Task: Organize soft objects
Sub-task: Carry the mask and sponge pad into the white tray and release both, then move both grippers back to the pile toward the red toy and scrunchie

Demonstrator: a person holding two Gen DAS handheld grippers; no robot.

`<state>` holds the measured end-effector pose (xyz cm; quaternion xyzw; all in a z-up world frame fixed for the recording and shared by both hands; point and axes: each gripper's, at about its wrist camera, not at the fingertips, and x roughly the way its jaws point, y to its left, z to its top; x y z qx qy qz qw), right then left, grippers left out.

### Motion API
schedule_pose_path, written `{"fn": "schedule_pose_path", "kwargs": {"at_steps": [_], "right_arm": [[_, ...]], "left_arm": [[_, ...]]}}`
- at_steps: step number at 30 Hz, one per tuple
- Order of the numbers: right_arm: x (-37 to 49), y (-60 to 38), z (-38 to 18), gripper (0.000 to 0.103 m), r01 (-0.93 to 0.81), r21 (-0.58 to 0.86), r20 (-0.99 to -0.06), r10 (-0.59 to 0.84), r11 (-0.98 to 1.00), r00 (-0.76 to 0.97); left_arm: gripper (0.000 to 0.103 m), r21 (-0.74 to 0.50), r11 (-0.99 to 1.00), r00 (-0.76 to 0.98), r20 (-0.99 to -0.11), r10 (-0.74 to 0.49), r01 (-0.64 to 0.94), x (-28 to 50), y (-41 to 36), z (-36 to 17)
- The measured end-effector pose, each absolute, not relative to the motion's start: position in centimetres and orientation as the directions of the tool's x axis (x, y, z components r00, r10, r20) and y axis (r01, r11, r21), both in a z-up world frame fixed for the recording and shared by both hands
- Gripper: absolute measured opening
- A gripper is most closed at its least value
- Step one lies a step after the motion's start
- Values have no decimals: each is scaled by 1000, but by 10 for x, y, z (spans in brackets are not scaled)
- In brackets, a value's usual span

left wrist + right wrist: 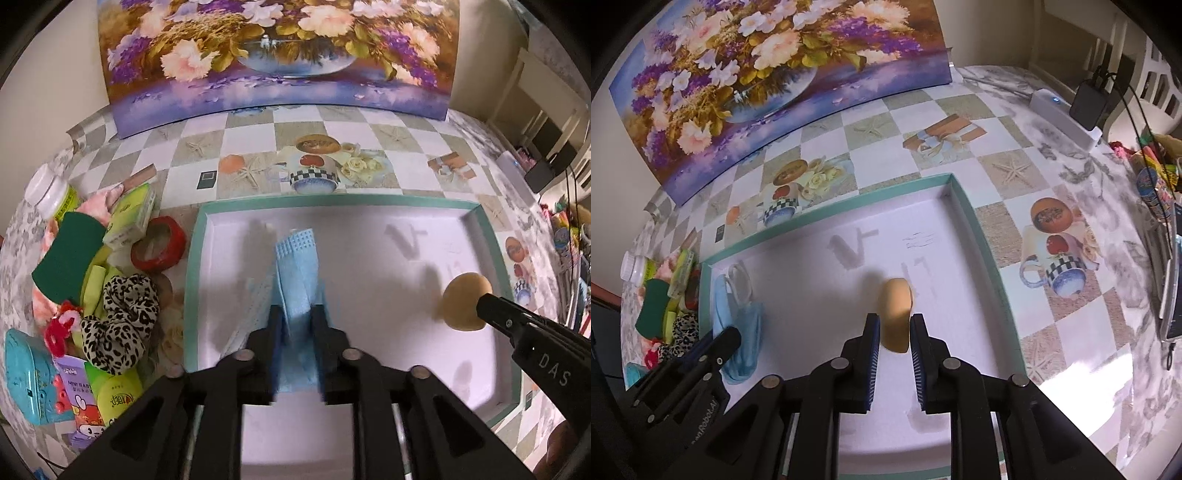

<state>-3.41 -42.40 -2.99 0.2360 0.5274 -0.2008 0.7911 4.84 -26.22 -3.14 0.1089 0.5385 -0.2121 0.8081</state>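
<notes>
A white tray with a teal rim (199, 236) (975, 214) lies on the table. My left gripper (298, 314) is shut on a light blue face mask (297, 266) and holds it over the tray's left part; the mask also shows in the right wrist view (738, 332). My right gripper (892, 325) is shut on a tan, egg-shaped sponge (895, 310) over the tray's right part; the sponge also shows in the left wrist view (463, 301), with the right gripper (484, 302) behind it.
Left of the tray is a pile: a leopard scrunchie (118, 317), a green sponge (70, 258), a red tape roll (159, 243), a tissue pack (131, 216), a white bottle (51, 192), a turquoise case (26, 376). A flower painting (280, 55) stands behind. A power strip (1067, 114) lies far right.
</notes>
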Motion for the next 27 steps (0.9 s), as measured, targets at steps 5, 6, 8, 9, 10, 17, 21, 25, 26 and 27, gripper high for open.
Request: {"fn": "schedule_pose_path", "kwargs": {"at_steps": [5,6,8,9,10,17,21,25,26,27], "right_arm": [[-34,-419,-12,55,562,117,-922,-121,819,368],[-34,-417,-9,63,561,105,-920,-135,821,369],[-34,-414,-1,64,555,76,-915,-163,828,369],[-34,-413,1,67,553,63,-914,-175,831,367],[-33,-411,4,72,551,47,-912,-189,833,364],[-31,-403,6,103,543,0,-909,-227,840,350],[-28,-395,4,103,525,-31,-906,-247,850,345],[-24,-387,6,103,503,-30,-896,-246,863,368],[-24,-385,7,103,500,-25,-893,-243,866,377],[-24,-383,10,103,496,-10,-885,-239,868,399]], "left_arm": [[72,-102,902,351,-898,-265,420,53,-248,-16],[74,-107,906,357,-895,-267,410,54,-245,-13],[81,-105,915,372,-891,-261,389,57,-238,-9],[83,-104,921,380,-889,-255,374,59,-233,-7],[84,-104,927,387,-887,-250,361,61,-230,-6],[100,-75,963,440,-879,-187,259,74,-201,-4],[101,-101,971,451,-872,-192,218,80,-187,-3],[101,-122,967,473,-854,-216,222,81,-183,4],[101,-128,966,475,-851,-224,227,80,-182,6],[101,-134,963,476,-848,-233,233,80,-182,8]]}}
